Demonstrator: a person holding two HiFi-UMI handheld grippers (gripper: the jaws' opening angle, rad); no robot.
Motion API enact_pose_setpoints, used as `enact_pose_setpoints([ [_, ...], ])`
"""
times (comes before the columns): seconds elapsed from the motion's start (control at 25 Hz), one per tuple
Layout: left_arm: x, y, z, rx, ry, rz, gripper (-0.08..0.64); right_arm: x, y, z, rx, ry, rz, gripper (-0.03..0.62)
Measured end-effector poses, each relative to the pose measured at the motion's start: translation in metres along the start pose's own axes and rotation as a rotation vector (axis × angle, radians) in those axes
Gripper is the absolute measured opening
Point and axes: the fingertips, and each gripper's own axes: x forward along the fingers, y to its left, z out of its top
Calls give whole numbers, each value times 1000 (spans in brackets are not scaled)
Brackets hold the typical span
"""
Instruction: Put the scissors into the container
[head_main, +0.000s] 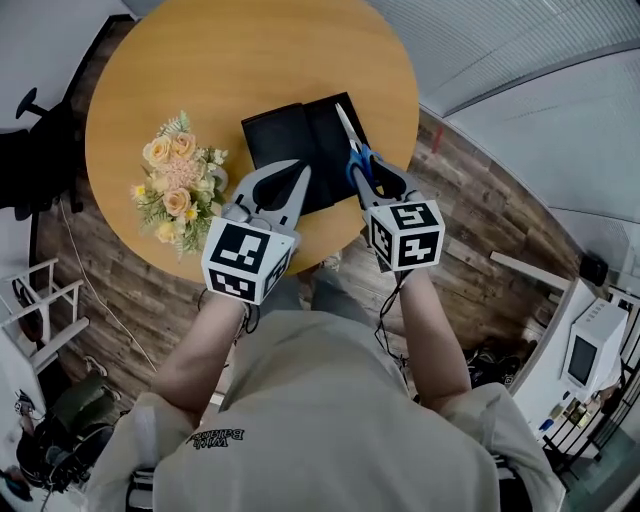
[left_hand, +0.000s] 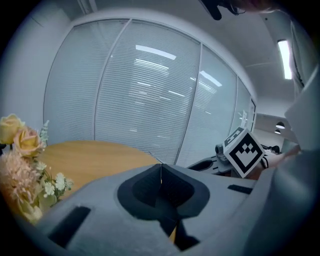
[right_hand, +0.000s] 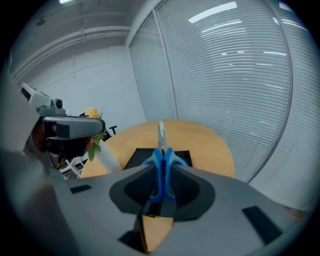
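Note:
The blue-handled scissors (head_main: 359, 160) are held in my right gripper (head_main: 372, 182), blades pointing away over the black container (head_main: 290, 135). In the right gripper view the scissors (right_hand: 162, 165) stand upright between the shut jaws, the steel blades rising over the container (right_hand: 137, 157). My left gripper (head_main: 285, 185) hovers over the container's near left corner with its jaws closed and nothing between them. In the left gripper view the left gripper (left_hand: 161, 172) shows its tips pressed together above the round wooden table (left_hand: 90, 160).
A bouquet of peach and pink flowers (head_main: 178, 185) lies on the left of the round wooden table (head_main: 200, 70), close to my left gripper. Window blinds (right_hand: 235, 75) rise behind the table. Chairs and equipment stand on the wood floor around it.

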Motion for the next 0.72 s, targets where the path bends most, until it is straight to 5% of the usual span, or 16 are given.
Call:
enact_pose_setpoints([
  [0.72,38,20,-72,-77,136,-6,21,85,-27,-70,-40,256,-47,101],
])
